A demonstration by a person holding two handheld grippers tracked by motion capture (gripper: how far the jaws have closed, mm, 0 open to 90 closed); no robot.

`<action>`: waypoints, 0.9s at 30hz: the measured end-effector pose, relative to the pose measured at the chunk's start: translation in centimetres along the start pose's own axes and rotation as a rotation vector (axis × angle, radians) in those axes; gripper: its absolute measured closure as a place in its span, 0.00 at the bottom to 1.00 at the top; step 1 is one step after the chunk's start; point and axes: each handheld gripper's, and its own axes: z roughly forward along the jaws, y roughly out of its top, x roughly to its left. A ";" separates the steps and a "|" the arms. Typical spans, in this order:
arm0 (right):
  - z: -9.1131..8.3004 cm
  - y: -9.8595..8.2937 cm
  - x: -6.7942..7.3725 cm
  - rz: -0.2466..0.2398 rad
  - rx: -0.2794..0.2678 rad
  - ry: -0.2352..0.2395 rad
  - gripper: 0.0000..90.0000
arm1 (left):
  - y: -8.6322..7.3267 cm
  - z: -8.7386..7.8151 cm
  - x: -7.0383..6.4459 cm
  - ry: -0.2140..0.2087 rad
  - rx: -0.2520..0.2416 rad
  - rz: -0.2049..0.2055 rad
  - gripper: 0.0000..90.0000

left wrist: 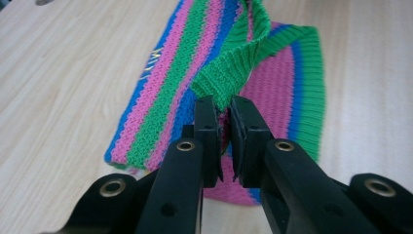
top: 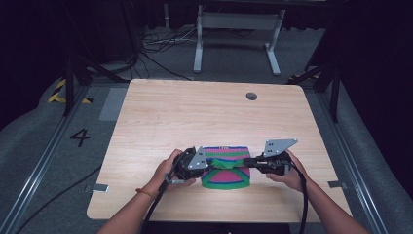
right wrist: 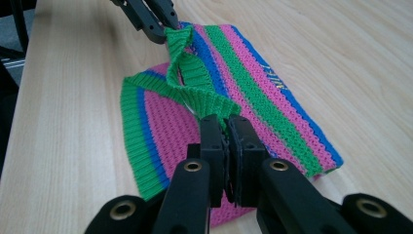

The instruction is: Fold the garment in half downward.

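Note:
A knitted cloth (top: 225,176) striped pink, green and blue lies near the front edge of the wooden table (top: 204,112). My left gripper (top: 213,165) is shut on the cloth's green ribbed edge (left wrist: 229,73) from the left. My right gripper (top: 242,164) is shut on the same edge from the right. Between them the green edge (right wrist: 187,73) is lifted off the cloth and twisted. In the left gripper view the jaws (left wrist: 224,109) pinch the ribbing over the striped cloth (left wrist: 165,92). In the right gripper view my right gripper (right wrist: 225,124) pinches it, with the left gripper (right wrist: 163,24) at the far end.
A round cable hole (top: 251,96) sits near the table's far edge. Bare wood stretches behind and beside the cloth. On the floor beyond are a white desk frame (top: 234,34) and loose cables (top: 156,46). A floor mark "4" (top: 80,137) lies to the left.

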 end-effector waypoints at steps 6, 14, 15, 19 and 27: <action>0.2 -1.0 1.0 -0.002 0.028 0.016 0.96 | -0.4 0.8 -1.7 -0.032 0.064 0.049 0.91; 0.8 -2.1 1.9 -0.003 0.084 0.035 0.92 | -1.4 1.0 -2.5 -0.048 0.102 0.026 0.83; 0.8 -2.3 2.0 -0.001 0.088 0.036 0.92 | -1.5 0.8 -2.5 -0.043 0.100 0.010 0.79; -0.2 -2.7 2.2 0.010 0.081 0.022 0.87 | -1.8 -0.5 -2.3 -0.033 0.075 -0.025 0.73; -0.8 -2.2 2.9 0.007 0.046 -0.008 0.87 | -1.0 -0.8 -2.6 -0.043 -0.005 -0.094 0.78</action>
